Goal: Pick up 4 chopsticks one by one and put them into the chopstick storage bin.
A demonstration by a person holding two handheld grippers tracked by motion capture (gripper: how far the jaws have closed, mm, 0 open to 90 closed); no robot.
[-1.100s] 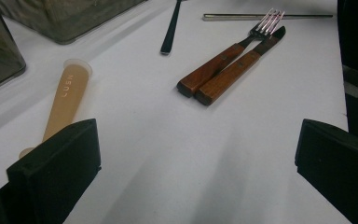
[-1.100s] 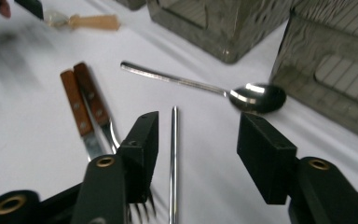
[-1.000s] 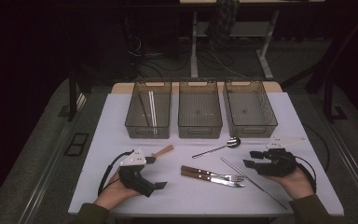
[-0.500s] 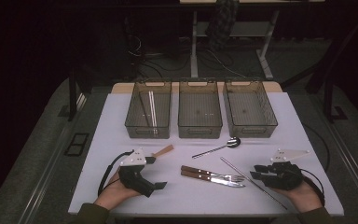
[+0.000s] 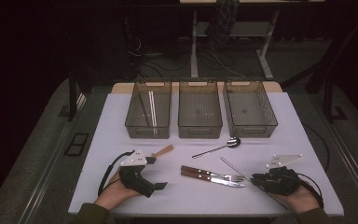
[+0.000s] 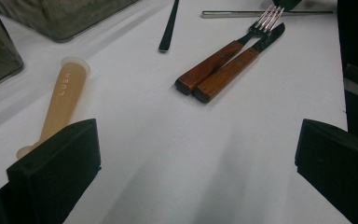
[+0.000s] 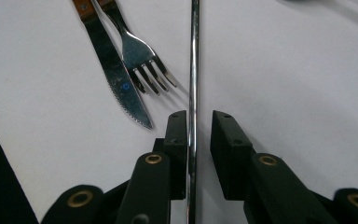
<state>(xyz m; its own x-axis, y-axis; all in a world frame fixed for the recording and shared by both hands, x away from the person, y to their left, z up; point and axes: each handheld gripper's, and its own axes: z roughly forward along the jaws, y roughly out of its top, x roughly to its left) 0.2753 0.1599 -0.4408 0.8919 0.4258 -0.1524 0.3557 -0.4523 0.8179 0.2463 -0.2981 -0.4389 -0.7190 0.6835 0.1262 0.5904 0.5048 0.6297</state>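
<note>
A thin metal rod [image 5: 237, 170] lies slanted on the white table [image 5: 289, 126], right of a wooden-handled fork [image 5: 213, 174] and knife [image 5: 209, 179]. My right gripper [image 5: 255, 179] rests low at the rod's near end. In the right gripper view the rod [image 7: 194, 56] runs between the jaws of the right gripper [image 7: 199, 119]. The jaws have just been closing; the left pad is at the rod, the right pad stands a little off. My left gripper [image 5: 157, 173] sits at the front left, its jaws wide apart [image 6: 198, 130] with only bare table between them.
Three smoky plastic bins [image 5: 199, 128] stand in a row at the back; the left one holds thin sticks [image 5: 151, 106]. A spoon [image 5: 216, 148] lies mid-table. A tan plastic piece [image 5: 163, 151] [image 6: 65, 93] lies by the left gripper. The table's front edge is close to both hands.
My right gripper has come down and toward the near table edge, and its jaws have narrowed around the rod. The left gripper has stayed where it was.
</note>
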